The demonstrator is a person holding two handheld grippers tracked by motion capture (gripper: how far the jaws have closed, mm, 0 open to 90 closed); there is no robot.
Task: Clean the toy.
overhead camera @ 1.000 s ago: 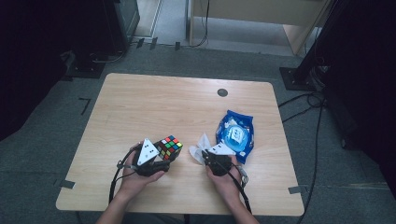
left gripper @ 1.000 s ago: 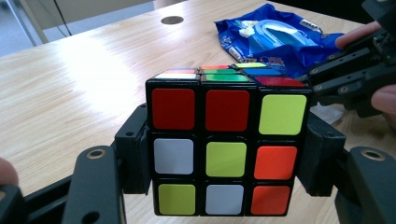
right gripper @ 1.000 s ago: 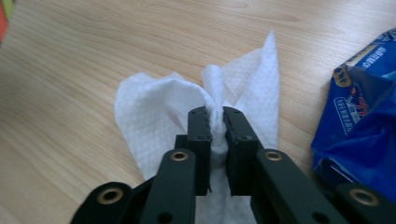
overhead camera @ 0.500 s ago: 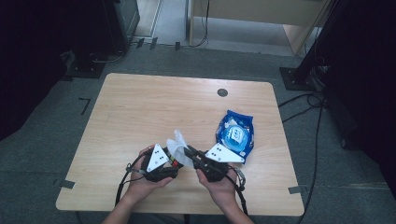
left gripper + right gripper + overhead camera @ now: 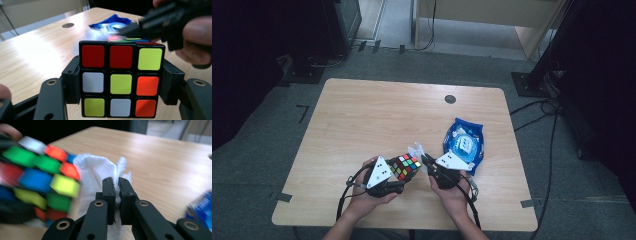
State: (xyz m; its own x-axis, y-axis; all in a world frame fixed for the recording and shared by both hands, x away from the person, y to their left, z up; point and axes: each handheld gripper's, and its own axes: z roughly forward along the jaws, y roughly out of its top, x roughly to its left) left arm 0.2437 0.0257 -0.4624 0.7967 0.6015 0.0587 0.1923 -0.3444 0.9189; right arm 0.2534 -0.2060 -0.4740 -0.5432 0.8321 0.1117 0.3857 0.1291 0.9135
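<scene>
A colourful puzzle cube is clamped between the jaws of my left gripper, held just above the table near its front edge. My right gripper is shut on a white wipe, which hangs right beside the cube. In the right gripper view the wipe touches or nearly touches the cube's side. In the left gripper view the right gripper's dark body sits just behind the cube's top.
A blue pack of wipes lies on the wooden table to the right of the grippers. A round cable hole is near the far edge. Cables and stand bases sit on the floor around the table.
The cube in my left gripper has turned so its coloured faces show from above. The right gripper with the wipe has stayed close beside it, shifting slightly right.
</scene>
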